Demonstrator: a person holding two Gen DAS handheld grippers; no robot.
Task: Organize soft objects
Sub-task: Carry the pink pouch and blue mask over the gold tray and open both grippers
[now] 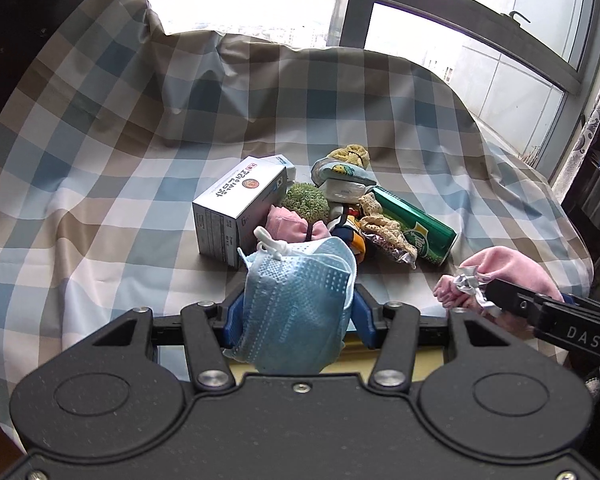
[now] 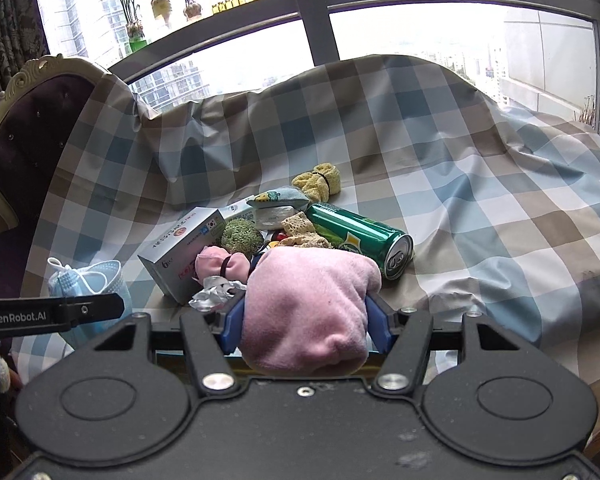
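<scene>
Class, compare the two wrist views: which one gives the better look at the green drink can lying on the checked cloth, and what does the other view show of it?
The right wrist view: the green can lies in full view, pull-tab end toward the camera. In the left wrist view, the can is partly hidden behind a beige knitted piece.

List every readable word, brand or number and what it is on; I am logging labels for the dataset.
"DAS": black arm of the right gripper, left wrist view.
"GenRobot.AI": black arm of the left gripper, right wrist view.
"6": end of the grey-white cardboard box; its other print is unreadable.
Green drink can: curved logo only partly legible.
</scene>
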